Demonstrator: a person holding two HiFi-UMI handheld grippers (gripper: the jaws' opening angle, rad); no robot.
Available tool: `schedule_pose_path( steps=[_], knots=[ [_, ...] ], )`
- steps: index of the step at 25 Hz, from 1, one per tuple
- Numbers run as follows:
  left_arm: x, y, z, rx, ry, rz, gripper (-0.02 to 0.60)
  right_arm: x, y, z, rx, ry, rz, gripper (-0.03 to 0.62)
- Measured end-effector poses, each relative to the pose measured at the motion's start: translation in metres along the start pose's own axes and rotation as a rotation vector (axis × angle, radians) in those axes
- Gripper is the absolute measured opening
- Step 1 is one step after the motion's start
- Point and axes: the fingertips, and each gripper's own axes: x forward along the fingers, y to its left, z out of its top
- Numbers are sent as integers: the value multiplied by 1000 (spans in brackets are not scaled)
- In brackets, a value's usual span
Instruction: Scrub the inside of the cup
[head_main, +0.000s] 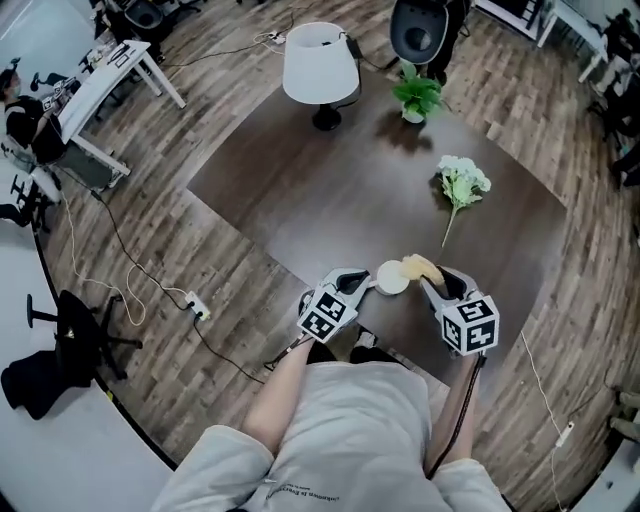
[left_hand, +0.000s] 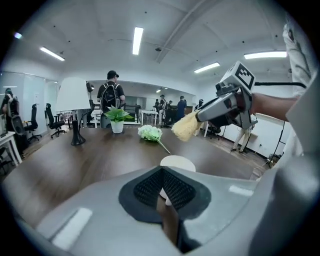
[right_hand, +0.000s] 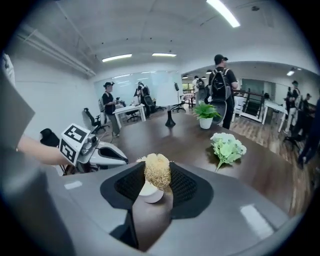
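Note:
A small white cup (head_main: 392, 277) stands at the near edge of the dark table (head_main: 330, 190). My left gripper (head_main: 367, 286) is shut on the cup's near side; in the left gripper view the cup (left_hand: 177, 162) shows just past the closed pads (left_hand: 150, 189). My right gripper (head_main: 430, 279) is shut on a tan loofah scrubber (head_main: 421, 266), which hangs just right of and above the cup's rim. In the right gripper view the scrubber (right_hand: 157, 171) sits between the pads (right_hand: 185, 187), with the cup (right_hand: 150, 193) just below it. The cup's inside is hidden.
A bunch of white flowers (head_main: 462, 182) lies on the table to the right. A white-shaded lamp (head_main: 320, 65) and a potted plant (head_main: 417, 97) stand at the far side. The table's near edge runs under my grippers. People stand in the office behind.

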Motion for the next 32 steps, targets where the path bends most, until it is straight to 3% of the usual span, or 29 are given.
schedule_pose_path(
  steps=[3, 12, 18, 23, 32],
  knots=[
    [3, -4, -10, 14, 29, 18, 2, 7, -4, -4, -114, 81, 51, 175],
    [27, -14, -49, 2, 135, 32, 86, 38, 10, -9, -365, 224, 167, 175],
    [54, -20, -52, -38, 159, 74, 81, 38, 9, -15, -451, 289, 190, 175],
    [44, -26, -52, -25, 150, 76, 61, 44, 21, -15, -491, 309, 207, 175],
    [40, -37, -56, -59, 151, 74, 60, 65, 30, -39, -581, 439, 223, 175]
  ],
)
